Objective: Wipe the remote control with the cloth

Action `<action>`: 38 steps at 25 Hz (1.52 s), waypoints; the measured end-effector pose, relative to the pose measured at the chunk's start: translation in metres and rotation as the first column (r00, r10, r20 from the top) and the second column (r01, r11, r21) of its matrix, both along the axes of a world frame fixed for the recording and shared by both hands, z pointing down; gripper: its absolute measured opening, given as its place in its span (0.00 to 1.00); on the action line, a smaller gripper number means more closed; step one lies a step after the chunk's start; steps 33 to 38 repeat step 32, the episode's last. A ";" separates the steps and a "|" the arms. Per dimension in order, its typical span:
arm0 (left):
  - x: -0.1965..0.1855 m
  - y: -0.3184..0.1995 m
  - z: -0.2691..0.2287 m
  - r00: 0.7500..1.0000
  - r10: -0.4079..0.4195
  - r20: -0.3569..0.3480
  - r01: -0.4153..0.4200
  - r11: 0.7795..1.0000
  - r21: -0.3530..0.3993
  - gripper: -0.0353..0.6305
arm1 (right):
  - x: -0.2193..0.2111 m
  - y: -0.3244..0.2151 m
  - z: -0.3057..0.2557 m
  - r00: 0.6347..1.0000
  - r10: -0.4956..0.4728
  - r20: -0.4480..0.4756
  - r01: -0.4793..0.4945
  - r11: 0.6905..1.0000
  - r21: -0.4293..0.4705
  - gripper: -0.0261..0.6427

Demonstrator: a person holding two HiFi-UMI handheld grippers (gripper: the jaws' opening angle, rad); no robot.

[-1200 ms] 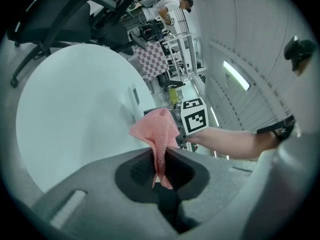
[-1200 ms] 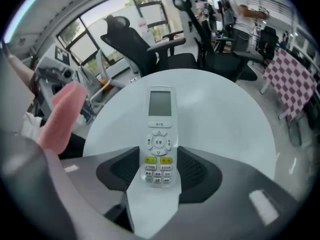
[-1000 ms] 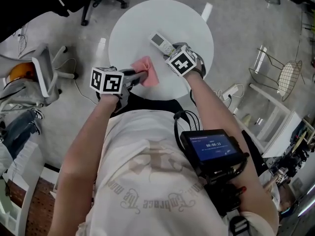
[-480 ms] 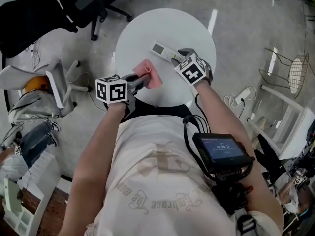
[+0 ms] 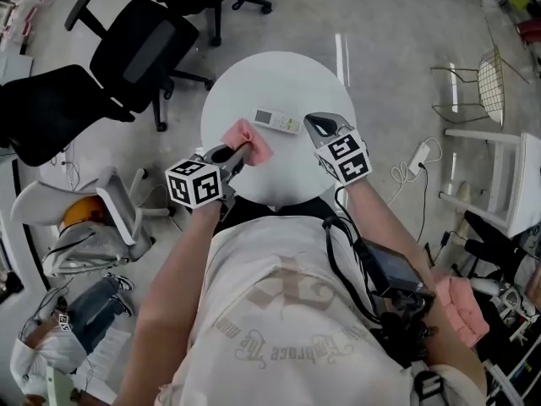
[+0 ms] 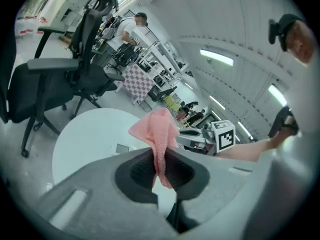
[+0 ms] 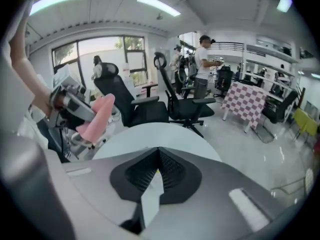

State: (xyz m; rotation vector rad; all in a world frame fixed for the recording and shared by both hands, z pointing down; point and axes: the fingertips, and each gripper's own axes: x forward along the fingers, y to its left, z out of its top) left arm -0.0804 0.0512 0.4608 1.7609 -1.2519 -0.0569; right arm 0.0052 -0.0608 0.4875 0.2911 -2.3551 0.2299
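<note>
The white remote control (image 5: 277, 121) lies flat on the round white table (image 5: 279, 74); in the left gripper view the remote (image 6: 122, 148) shows as a small grey rectangle on the tabletop. My left gripper (image 5: 235, 152) is shut on the pink cloth (image 5: 249, 138), held above the table's near left part. The cloth (image 6: 157, 134) sticks up from the pads. My right gripper (image 5: 313, 123) hangs just right of the remote, apart from it and shut, with nothing seen between its pads (image 7: 159, 154). The right gripper view hides the remote under the jaws.
Black office chairs (image 5: 144, 49) stand left and behind the table. A white chair (image 5: 110, 210) is near left, a wire chair (image 5: 494, 74) and white frame (image 5: 499, 167) at right. A power strip (image 5: 418, 155) lies on the floor. People stand far back (image 7: 202, 59).
Both grippers have risen off the table. The right gripper's jaws, open beside the remote before, have shut and drawn back from it. The cloth rose with the left gripper.
</note>
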 end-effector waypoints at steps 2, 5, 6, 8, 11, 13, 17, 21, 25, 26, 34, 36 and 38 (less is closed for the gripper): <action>-0.003 0.001 -0.013 0.999 0.020 0.035 -0.021 0.999 0.045 0.08 | 0.006 0.004 -0.024 0.990 0.101 0.103 -0.096 0.994 -0.051 0.05; -0.010 0.006 -0.030 0.996 0.037 0.081 -0.046 0.993 0.111 0.08 | 0.013 0.013 -0.056 0.953 0.207 0.220 -0.190 0.977 -0.099 0.05; -0.013 0.010 -0.033 0.995 0.045 0.093 -0.056 0.990 0.127 0.08 | 0.015 0.019 -0.064 0.944 0.224 0.243 -0.206 0.974 -0.098 0.05; -0.017 0.016 -0.038 0.992 0.063 0.111 -0.079 0.985 0.152 0.08 | 0.021 0.032 -0.077 0.930 0.245 0.275 -0.230 0.970 -0.085 0.05; -0.020 0.025 -0.048 0.988 0.089 0.129 -0.112 0.976 0.187 0.08 | 0.030 0.050 -0.094 0.913 0.268 0.307 -0.261 0.963 -0.063 0.05; -0.020 0.029 -0.056 0.984 0.106 0.144 -0.135 0.968 0.210 0.08 | 0.037 0.061 -0.103 0.903 0.285 0.323 -0.283 0.958 -0.054 0.05; -0.011 0.027 -0.066 0.974 0.164 0.157 -0.198 0.950 0.239 0.08 | 0.047 0.070 -0.116 0.879 0.328 0.347 -0.335 0.941 -0.040 0.05; 0.007 0.032 -0.064 0.965 0.211 0.155 -0.244 0.939 0.243 0.09 | 0.059 0.085 -0.115 0.863 0.357 0.356 -0.365 0.930 -0.047 0.05; 0.019 0.037 -0.065 0.951 0.259 0.171 -0.296 0.923 0.248 0.09 | 0.068 0.094 -0.115 0.840 0.396 0.371 -0.404 0.913 -0.062 0.05; 0.021 0.039 -0.064 0.949 0.266 0.171 -0.302 0.922 0.242 0.09 | 0.070 0.096 -0.114 0.832 0.408 0.376 -0.413 0.908 -0.072 0.05; 0.028 0.052 -0.057 0.943 0.282 0.174 -0.316 0.925 0.213 0.09 | 0.082 0.106 -0.109 0.812 0.443 0.380 -0.438 0.893 -0.104 0.05; 0.028 0.052 -0.057 0.943 0.282 0.174 -0.316 0.925 0.213 0.09 | 0.082 0.106 -0.109 0.812 0.443 0.380 -0.438 0.893 -0.104 0.05; 0.028 0.052 -0.057 0.943 0.282 0.174 -0.316 0.925 0.213 0.09 | 0.082 0.106 -0.109 0.812 0.443 0.380 -0.438 0.893 -0.104 0.05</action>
